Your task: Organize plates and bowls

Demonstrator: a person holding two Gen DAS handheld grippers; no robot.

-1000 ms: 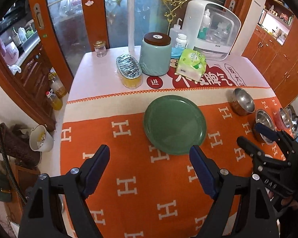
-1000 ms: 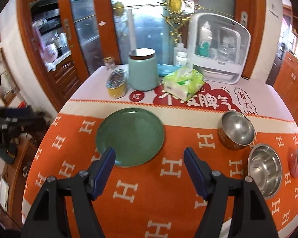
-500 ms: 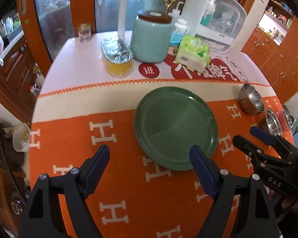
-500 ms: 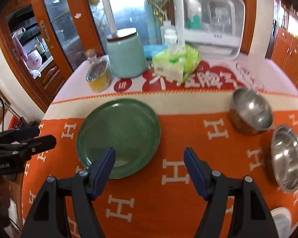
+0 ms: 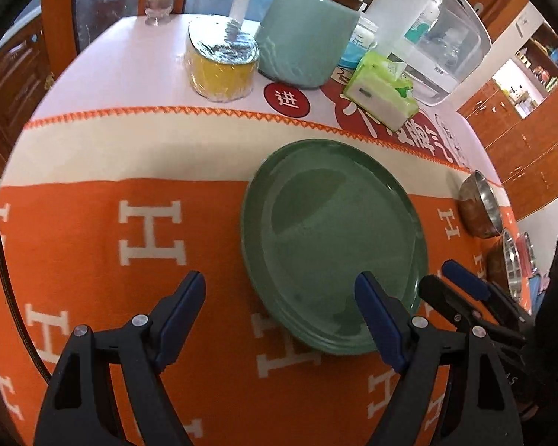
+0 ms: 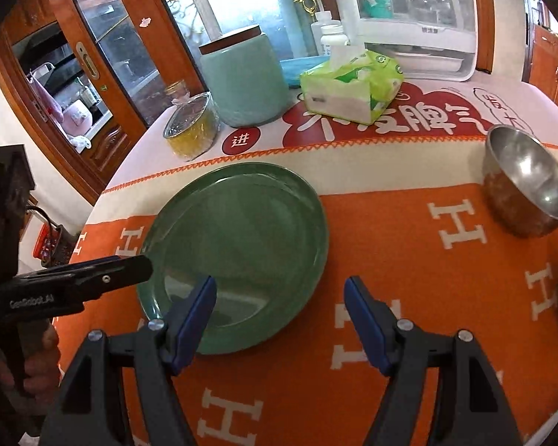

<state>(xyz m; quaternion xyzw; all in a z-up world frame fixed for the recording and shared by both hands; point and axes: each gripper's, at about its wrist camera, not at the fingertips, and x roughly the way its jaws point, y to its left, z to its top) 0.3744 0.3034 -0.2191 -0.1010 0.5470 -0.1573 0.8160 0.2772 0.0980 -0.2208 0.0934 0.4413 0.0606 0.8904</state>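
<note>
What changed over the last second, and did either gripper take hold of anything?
Both grippers moved forward and down toward the green plate. The left gripper and right gripper are both open and hold nothing; each now has one fingertip over the plate's near rim. The plate, the steel bowl and the back-row items stayed put.

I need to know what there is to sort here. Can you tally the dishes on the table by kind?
Green plates: 1
Steel bowls: 2, one by the cloth's pale band and one nearer the table edge
Total: 3. A further dish may lie past the second bowl at the left wrist view's edge, too cut off to count.
</note>
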